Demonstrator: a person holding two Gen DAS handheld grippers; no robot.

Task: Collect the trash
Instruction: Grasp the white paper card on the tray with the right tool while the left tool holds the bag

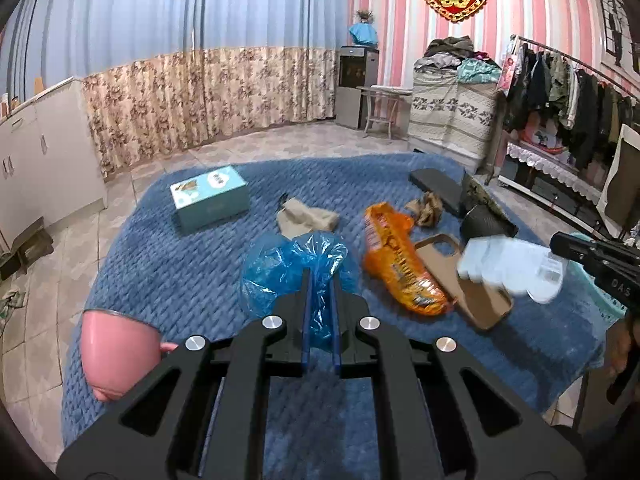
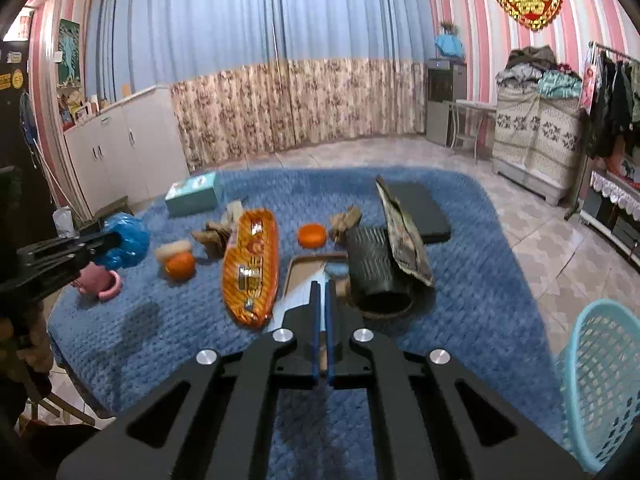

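1. The left wrist view looks down along its fingers from the near left edge of the blue blanket (image 1: pixel 168 280).
2. The right wrist view looks likewise from the near right edge.
3. Both share the orange wrapper (image 1: pixel 404 264) at the blanket's middle.

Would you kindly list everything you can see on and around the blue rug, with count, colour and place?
rug: one, blue, on tiled floor
plastic bag: one, blue, gripped in left claw
clear wrapper: one, whitish, gripped in right claw
snack bag: one, orange, rug centre
phone case: one, tan, right of the snack bag
box: one, teal, far left of rug
mug: one, pink, near left edge
basket: one, light blue, right of rug
left claw: shut on bag
right claw: shut on wrapper
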